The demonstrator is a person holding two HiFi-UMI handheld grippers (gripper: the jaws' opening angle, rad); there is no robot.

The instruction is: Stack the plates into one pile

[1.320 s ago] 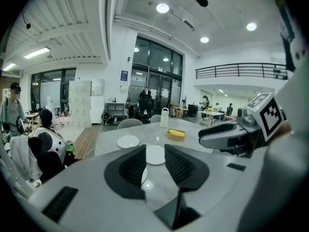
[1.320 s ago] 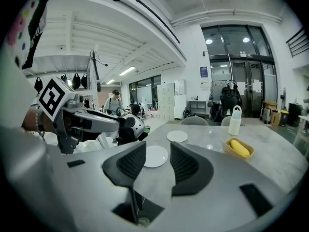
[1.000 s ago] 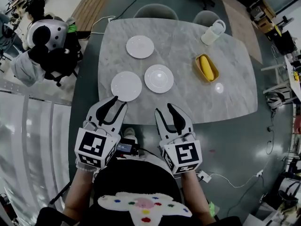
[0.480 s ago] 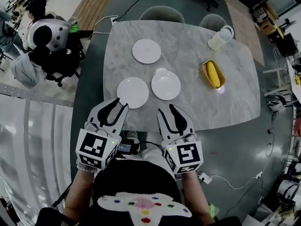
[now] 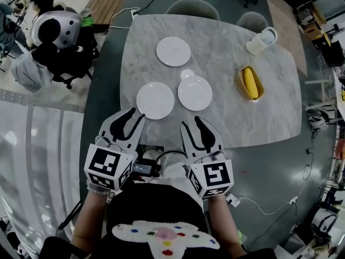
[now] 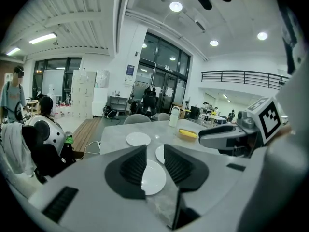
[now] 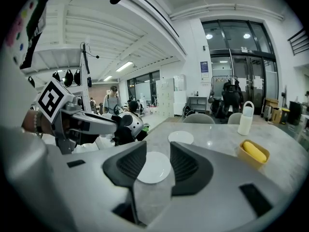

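My left gripper [image 5: 136,115] hangs at the near edge of the table [image 5: 242,117], its fingers apart with nothing between them. The near-left plate [image 5: 155,100] lies flat just beyond their tips, at about 1 o'clock. In the left gripper view it shows through the gap, untouched. Just beside it, at its 3 o'clock and apart from it, sits the near-right plate [image 5: 195,92]. That one lies at 12 o'clock from my right gripper [image 5: 192,122], with a little more bare table between them than on the left. The right fingers are also apart and empty. The far plate [image 5: 173,51] rests well apart at 12 o'clock, toward the table's far edge. The plates are round, so no long axis matters. What counts, I judge, is that each near plate has its own gripper almost straight behind it, the left one nearer its rim. Nothing is stacked yet.
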